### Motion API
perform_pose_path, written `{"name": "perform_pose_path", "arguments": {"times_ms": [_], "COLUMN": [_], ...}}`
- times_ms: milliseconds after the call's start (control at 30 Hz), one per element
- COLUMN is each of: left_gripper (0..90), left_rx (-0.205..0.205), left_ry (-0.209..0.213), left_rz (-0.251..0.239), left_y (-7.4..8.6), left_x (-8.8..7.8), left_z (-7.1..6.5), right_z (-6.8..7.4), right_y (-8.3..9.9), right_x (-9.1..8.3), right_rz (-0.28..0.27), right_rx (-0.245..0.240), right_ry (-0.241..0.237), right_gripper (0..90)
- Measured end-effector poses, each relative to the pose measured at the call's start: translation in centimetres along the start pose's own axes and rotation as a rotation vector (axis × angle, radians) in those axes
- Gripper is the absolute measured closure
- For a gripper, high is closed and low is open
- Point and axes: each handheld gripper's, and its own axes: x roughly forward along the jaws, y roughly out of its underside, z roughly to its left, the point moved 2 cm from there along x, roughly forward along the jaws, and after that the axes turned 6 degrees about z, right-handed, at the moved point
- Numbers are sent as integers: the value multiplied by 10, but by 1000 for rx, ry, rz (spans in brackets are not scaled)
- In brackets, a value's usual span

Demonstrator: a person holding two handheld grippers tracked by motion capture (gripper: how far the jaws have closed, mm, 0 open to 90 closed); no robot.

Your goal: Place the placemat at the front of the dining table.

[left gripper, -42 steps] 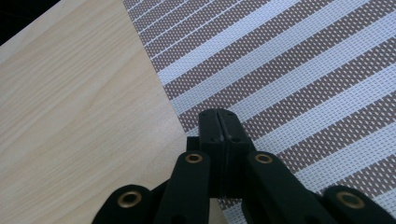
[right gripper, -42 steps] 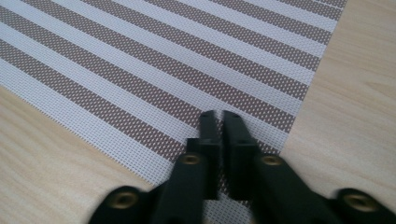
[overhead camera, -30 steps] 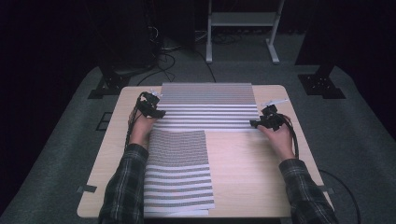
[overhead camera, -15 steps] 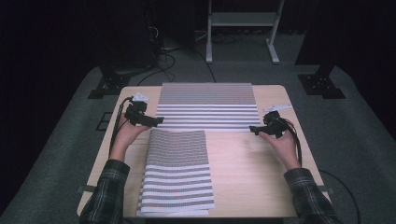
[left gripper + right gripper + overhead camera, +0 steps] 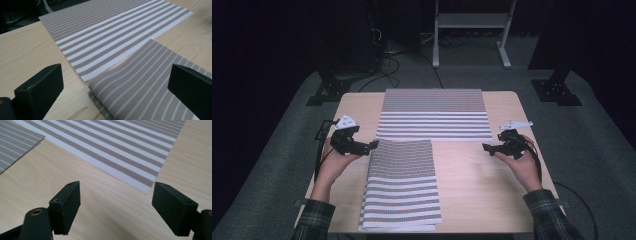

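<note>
1. Left claw (image 5: 373,145): jaws spread wide, just opened further, nothing pinched; held just off the left edge of the folded mat, near its far corner.
2. Right claw (image 5: 486,147): jaws spread, just opened further, nothing between them; over bare wood, just off the near right corner of the flat mat.
3. Folded mat (image 5: 402,185): striped grey and white, doubled in layers, lying on the near half of the bench (image 5: 482,200), far edge overlapping the flat mat.
4. Flat mat (image 5: 434,114): striped likewise, spread open across the far half of the bench.
</note>
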Motion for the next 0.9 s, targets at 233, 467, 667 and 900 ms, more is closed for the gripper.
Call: {"name": "perform_pose_path", "arguments": {"times_ms": [233, 467, 667, 900], "left_gripper": [0, 0, 0, 0], "left_rx": [4, 23, 19, 19], "left_ry": [5, -4, -4, -3], "left_rz": [9, 19, 47, 91], "left_y": [34, 69, 101, 127], "left_x": [-17, -34, -44, -48], "left_z": [-18, -32, -42, -50], "right_z": [12, 13, 11, 11], "right_y": [27, 59, 94, 124], "right_x": [-22, -44, -58, -67], "right_rz": [-22, -60, -55, -50], "right_rx": [-33, 5, 48, 69], "right_ry": [-4, -16, -33, -9], "right_gripper": [214, 203, 192, 182]}}
